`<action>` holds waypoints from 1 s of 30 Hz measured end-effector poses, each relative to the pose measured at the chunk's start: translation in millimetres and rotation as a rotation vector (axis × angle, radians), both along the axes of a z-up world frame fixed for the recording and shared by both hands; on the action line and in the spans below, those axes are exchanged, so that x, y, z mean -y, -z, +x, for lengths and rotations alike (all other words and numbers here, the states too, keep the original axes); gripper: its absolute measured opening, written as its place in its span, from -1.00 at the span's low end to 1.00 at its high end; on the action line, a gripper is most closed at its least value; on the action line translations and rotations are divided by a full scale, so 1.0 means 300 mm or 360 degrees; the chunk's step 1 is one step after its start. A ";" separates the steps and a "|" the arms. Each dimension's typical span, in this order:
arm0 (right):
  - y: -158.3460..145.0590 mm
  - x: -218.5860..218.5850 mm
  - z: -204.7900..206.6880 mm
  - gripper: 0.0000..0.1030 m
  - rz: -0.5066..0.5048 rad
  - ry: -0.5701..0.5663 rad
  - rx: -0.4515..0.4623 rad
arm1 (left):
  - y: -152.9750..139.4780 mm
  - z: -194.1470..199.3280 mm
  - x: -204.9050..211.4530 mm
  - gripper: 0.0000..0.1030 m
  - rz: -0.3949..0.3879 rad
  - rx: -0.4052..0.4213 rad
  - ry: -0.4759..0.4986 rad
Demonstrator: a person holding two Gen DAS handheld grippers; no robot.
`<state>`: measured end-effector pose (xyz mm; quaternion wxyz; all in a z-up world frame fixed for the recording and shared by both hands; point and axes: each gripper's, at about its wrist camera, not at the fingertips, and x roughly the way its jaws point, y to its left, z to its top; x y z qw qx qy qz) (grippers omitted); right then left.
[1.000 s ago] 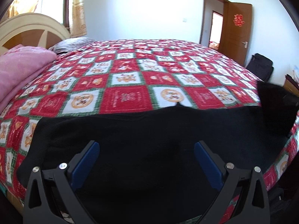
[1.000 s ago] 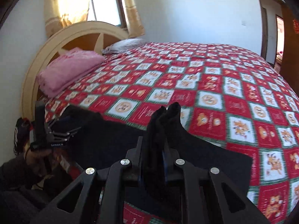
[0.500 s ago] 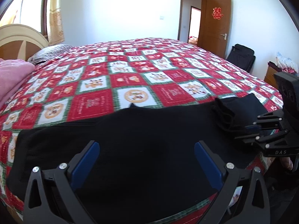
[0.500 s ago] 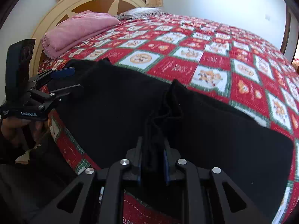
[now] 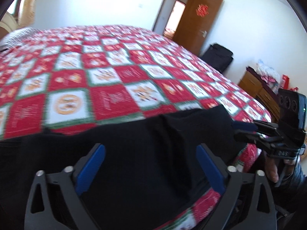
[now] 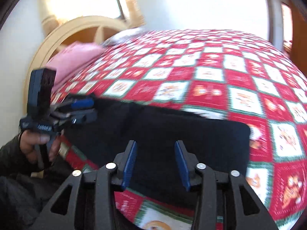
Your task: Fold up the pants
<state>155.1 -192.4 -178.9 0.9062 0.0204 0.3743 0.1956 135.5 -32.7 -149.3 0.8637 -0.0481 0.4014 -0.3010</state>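
Right wrist: right tongs (image 6: 155, 163) opening, empty, tilted over black pants (image 6: 172, 134); left tongs (image 5: 150, 169) closing, empty

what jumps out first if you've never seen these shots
The red, white and green patchwork quilt fills the bed, and black pants lie flat along its near edge. A pink blanket sits folded by the curved headboard, and an open brown door stands at the far wall.

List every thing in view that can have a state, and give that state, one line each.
black pants: lying flat on the bedspread, folded over, in neither gripper.
left gripper: wide, jaws closing, nothing pinched.
right gripper: jaws opening, nothing pinched.
wooden door: open.
pink blanket: folded by the headboard.
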 end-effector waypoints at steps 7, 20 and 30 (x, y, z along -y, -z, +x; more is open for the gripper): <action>0.009 0.107 0.016 -0.09 0.0086 0.0174 0.0029 | 0.045 0.013 0.155 0.36 0.0045 -0.0150 0.0167; -0.037 0.342 0.017 0.08 0.0307 0.0624 0.0197 | 0.010 -0.018 0.121 -0.79 -0.0048 -0.0116 0.0133; 0.002 0.339 0.022 0.09 0.0291 0.0621 0.0163 | -0.068 -0.002 -0.015 -0.79 -0.0101 -0.0125 0.0027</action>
